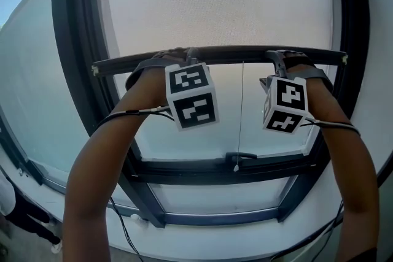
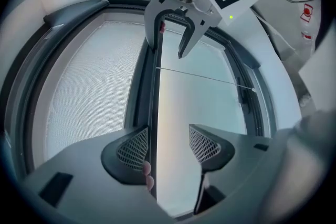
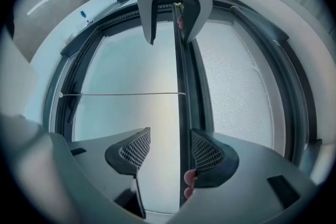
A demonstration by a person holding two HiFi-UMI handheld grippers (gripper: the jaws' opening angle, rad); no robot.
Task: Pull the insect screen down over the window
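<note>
Both tools were up at the pull bar (image 1: 245,53) of the insect screen (image 1: 215,3), which I judged to be roughly halfway down the window (image 1: 202,144): mesh above the bar, bare glass below it. The bar's long axis ran level from side to side, and the 2 tools sat along it, the left gripper (image 1: 178,57) near the middle and the right gripper (image 1: 285,58) toward the right end. In its own view the left gripper (image 2: 168,144) had its jaws wide apart, with the bar (image 2: 154,92) passing between them close against 1 pad, not clamped. The right gripper (image 3: 170,147) matched it, jaws spread and the bar (image 3: 182,76) running hard by 1 pad. So I read both as hooked over the bar rather than pinching it. A thin cord (image 1: 241,113) hung straight down from the bar to the lower frame (image 1: 227,169), which lay well below both tools. My judgement was that the coming pull had to go straight down, across the bar's length, with both hands loaded evenly to keep the bar level.
</note>
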